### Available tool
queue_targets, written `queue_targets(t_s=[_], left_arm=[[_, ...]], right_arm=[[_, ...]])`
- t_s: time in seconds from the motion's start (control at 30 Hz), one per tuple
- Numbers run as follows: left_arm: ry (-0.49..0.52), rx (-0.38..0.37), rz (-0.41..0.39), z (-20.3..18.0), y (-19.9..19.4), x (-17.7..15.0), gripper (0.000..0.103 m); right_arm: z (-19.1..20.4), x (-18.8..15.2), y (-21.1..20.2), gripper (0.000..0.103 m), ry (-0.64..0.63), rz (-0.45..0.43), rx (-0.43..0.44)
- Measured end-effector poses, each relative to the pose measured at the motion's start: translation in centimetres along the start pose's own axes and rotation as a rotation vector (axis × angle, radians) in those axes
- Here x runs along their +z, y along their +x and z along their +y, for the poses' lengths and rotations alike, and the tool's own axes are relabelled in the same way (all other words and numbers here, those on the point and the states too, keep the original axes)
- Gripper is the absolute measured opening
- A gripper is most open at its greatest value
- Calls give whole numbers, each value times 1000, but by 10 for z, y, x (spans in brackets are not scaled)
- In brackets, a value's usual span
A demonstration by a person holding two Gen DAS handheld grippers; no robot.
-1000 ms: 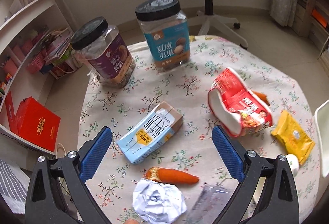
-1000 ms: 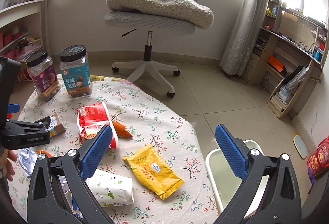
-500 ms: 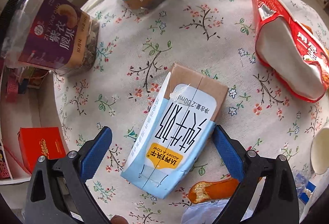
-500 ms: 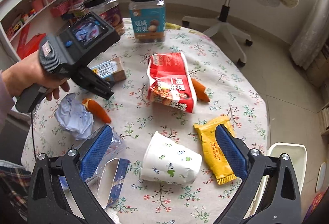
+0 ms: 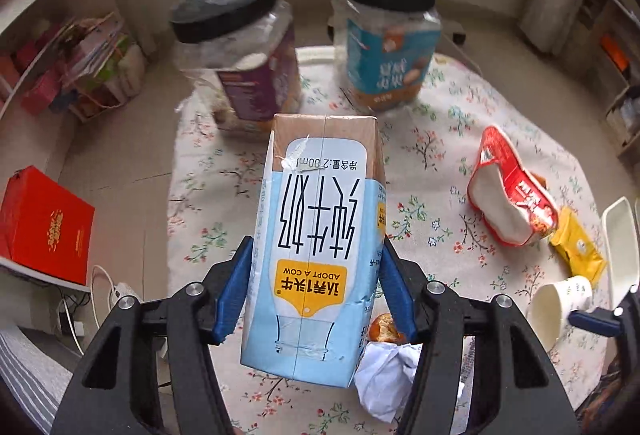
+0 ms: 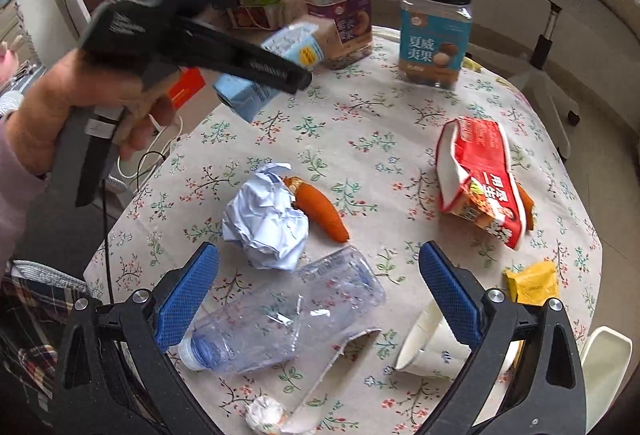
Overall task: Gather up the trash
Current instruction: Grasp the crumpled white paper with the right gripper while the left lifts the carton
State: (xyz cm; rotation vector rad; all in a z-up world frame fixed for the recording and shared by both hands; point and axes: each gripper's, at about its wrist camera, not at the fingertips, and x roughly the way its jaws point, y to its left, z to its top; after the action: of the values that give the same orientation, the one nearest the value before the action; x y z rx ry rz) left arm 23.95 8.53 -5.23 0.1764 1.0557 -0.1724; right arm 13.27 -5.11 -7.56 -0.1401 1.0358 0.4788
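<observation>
milk carton [image 5: 316,247], pale blue with a brown top, clamped between the blue pads of the left gripper [image 5: 314,291] and lifted clear of the floral tablecloth [image 6: 360,123]; the right wrist view confirms it is airborne in front of the two jars. right gripper [image 6: 318,291], jaws spread wide and holding nothing, hovers over the crushed plastic bottle [image 6: 288,319]. step in hand, by judgement: carry the carton to the white bin [image 5: 620,239] at the table's right edge. keep the squeeze even, since a thin carton will likely buckle and slip, and pass above the upright jars rather than between them. counted: one carton, one bottle, one crumpled paper ball [image 6: 266,219], two carrots [image 6: 320,209], one red noodle wrapper [image 6: 480,183], one yellow packet [image 6: 532,283], one paper cup [image 5: 560,299], two lidded jars [image 6: 434,31].
</observation>
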Motion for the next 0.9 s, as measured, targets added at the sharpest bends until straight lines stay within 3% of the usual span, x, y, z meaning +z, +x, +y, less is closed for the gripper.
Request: queue_targets(t_s=[0.27, 0.33, 0.37, 0.43, 0.47, 0.5, 0.7, 0.9], left_arm=[[-155, 135, -115, 36, -66, -29, 59], [-223, 152, -128, 45, -72, -41, 59], [-261, 156, -141, 49, -76, -48, 59], [-319, 163, -164, 54, -81, -64, 59], [-333, 169, -169, 54, -83, -70, 59], [-346, 178, -170, 54, -83, -75, 59], [-422, 157, -247, 52, -95, -84, 59], [-419, 152, -357, 39, -115, -82, 59]], right_arm=[[28, 17, 40, 95, 26, 16, 16], [25, 19, 52, 89, 56, 36, 26], [25, 19, 58, 82, 66, 49, 33], [22, 20, 68, 56, 92, 79, 49], [21, 20, 72, 30, 108, 93, 57], [19, 19, 73, 20, 122, 95, 56], [15, 28, 32, 15, 153, -53, 47], [4, 37, -30, 14, 174, -259, -58]])
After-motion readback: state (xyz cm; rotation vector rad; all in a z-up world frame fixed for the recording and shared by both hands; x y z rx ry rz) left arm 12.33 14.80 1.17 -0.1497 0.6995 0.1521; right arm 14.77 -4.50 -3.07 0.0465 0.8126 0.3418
